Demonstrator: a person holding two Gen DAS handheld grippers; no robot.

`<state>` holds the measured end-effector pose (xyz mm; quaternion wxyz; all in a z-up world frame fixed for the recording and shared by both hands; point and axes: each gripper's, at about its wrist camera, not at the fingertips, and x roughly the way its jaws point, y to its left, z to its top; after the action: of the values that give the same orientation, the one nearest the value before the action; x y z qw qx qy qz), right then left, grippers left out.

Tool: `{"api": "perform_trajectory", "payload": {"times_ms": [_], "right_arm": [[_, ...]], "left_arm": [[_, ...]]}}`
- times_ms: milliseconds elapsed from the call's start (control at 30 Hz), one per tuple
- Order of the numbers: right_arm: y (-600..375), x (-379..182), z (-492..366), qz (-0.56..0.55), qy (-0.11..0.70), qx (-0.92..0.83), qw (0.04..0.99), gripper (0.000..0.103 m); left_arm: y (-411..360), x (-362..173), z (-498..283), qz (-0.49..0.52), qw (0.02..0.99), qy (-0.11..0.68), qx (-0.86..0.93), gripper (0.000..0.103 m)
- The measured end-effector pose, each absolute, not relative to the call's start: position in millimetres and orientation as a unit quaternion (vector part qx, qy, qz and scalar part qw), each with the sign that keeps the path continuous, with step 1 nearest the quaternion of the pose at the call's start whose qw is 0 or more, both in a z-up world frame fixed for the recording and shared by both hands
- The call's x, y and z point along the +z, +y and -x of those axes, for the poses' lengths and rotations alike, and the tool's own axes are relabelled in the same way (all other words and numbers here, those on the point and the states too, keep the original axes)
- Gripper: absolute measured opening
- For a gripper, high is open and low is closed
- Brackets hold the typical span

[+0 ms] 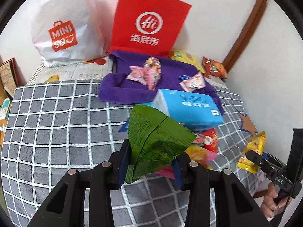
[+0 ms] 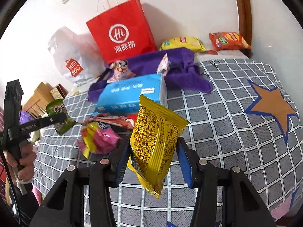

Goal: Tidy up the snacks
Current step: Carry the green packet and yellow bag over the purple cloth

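Clearly early days: left gripper [image 1: 149, 167] clamps a green packet [image 1: 155, 143], right gripper [image 2: 154, 159] a yellow packet [image 2: 155, 141], both aloft; perhaps five snacks remain heaped [image 2: 100, 138] beside the blue box [image 2: 130, 92].

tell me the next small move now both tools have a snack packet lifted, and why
Probably carry the crinkly green foil packet in the left tool forward to the purple cloth tray, since other small packets already lie there. The right tool can follow with its yellow printed packet.
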<state>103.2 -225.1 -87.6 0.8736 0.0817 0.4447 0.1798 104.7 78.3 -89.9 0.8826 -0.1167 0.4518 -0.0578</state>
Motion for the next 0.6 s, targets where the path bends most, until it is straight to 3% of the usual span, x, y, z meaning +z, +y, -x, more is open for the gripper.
{"api": "perform_trajectory", "payload": {"times_ms": [600], "right_arm": [[-216.0,-51.4,-101.5,-0.059,0.424,0.187,0.884,0.048]], "left_arm": [[33.2,-53.1,-95.8,0.087,0.891,0.429,-0.117,0.038]]}}
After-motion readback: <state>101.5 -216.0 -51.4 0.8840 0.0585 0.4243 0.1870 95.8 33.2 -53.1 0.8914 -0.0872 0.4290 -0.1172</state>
